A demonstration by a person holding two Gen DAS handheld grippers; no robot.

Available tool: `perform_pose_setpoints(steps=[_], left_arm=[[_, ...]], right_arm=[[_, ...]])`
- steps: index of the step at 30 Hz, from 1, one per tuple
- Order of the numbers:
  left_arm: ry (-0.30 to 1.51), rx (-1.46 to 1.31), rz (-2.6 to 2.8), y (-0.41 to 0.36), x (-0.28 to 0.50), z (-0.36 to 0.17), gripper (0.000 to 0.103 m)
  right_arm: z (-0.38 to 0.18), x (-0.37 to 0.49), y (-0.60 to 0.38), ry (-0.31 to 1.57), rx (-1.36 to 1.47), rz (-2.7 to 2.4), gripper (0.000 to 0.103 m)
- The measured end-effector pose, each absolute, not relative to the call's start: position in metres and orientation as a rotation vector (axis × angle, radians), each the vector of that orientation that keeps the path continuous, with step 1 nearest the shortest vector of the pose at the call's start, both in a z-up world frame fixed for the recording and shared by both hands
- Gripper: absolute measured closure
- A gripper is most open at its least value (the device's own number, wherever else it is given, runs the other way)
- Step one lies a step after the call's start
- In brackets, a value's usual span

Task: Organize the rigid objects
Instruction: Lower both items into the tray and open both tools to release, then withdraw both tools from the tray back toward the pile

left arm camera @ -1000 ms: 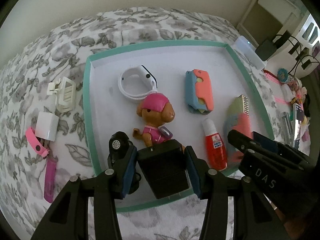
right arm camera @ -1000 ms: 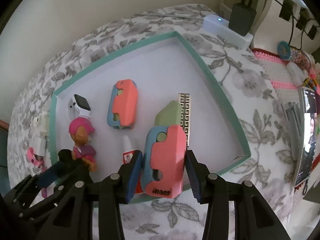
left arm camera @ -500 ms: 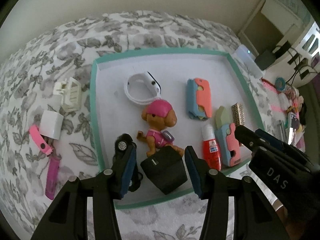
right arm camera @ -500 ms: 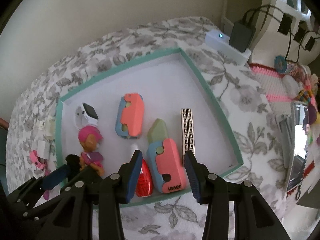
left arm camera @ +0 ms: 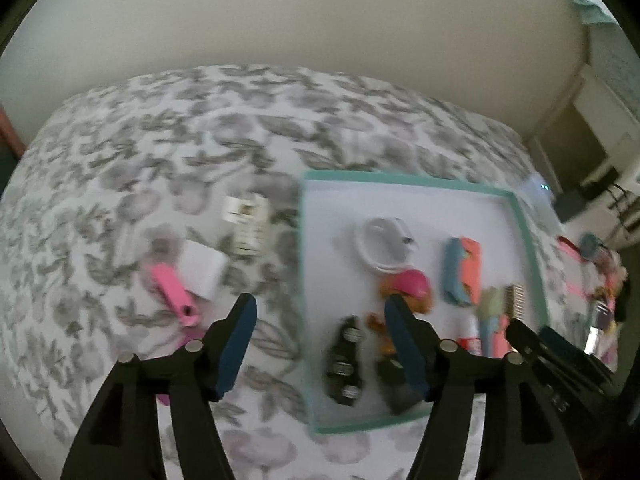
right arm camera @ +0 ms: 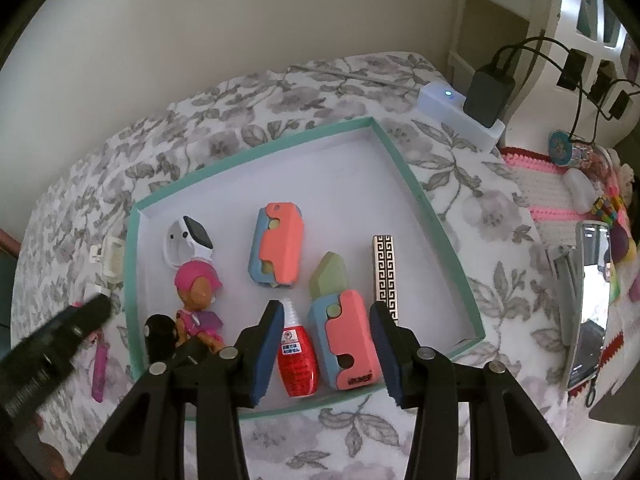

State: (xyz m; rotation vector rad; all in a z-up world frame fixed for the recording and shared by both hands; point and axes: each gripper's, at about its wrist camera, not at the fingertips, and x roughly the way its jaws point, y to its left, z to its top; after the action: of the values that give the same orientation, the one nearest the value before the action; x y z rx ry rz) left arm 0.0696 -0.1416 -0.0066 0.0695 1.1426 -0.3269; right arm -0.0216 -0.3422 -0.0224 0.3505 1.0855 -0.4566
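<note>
A teal-rimmed white tray [right arm camera: 432, 216] [left arm camera: 532, 248] lies on a floral bedspread. It holds a white smartwatch [right arm camera: 188, 240], a pink-hatted dog figure [right arm camera: 198, 300], two coral-and-blue toys [right arm camera: 280, 248] [right arm camera: 348, 344], a red bottle [right arm camera: 298, 364], a patterned bar [right arm camera: 385, 272], a black toy car [left arm camera: 344, 360] and a black block [left arm camera: 396, 384]. My right gripper [right arm camera: 324, 348] is open and empty above the tray's near edge. My left gripper [left arm camera: 320, 340] is open and empty, above the tray's left rim. Left of the tray lie a pink strap [left arm camera: 172, 292], a white cube [left arm camera: 200, 268] and a white clip [left arm camera: 248, 220].
A white power strip [right arm camera: 460, 116] with a black charger stands past the tray's far right corner. A phone [right arm camera: 588, 304], a pink-trimmed mat and small trinkets lie at the right. A wall runs behind the bed.
Both grippers have let go: the black block and the coral-and-blue toy now lie in the tray. The left gripper has swung left towards the loose items; the right has pulled back.
</note>
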Motion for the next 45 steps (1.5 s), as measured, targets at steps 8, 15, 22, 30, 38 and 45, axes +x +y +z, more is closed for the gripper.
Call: perform_pose_setpoints(steps=[8, 15, 22, 30, 38, 45], left_arm=[[1.125, 0.073, -0.258, -0.126, 0.076, -0.011, 0.016], [1.108, 0.090, -0.247, -0.126, 0.077, -0.012, 0.013], [1.117, 0.069, -0.227, -0.118, 0.082, -0.015, 0.013], [1.089, 0.016, -0.193, -0.094, 0.091, -0.010, 0.013], [1.033, -0.032, -0.130, -0.055, 0.100, 0.000, 0.013], [1.021, -0.069, -0.084, -0.024, 0.105, 0.004, 0.013]], right_arm=[[-0.027, -0.016, -0.334, 1.099, 0.302, -0.456, 0.029], [-0.027, -0.014, -0.330, 1.091, 0.264, -0.463, 0.007], [-0.028, -0.013, -0.329, 1.085, 0.254, -0.474, 0.000], [-0.027, -0.012, -0.328, 1.060, 0.250, -0.458, 0.000], [-0.021, -0.006, -0.313, 0.994, 0.252, -0.390, 0.000], [-0.016, 0.007, -0.282, 0.964, 0.210, -0.302, 0.000]])
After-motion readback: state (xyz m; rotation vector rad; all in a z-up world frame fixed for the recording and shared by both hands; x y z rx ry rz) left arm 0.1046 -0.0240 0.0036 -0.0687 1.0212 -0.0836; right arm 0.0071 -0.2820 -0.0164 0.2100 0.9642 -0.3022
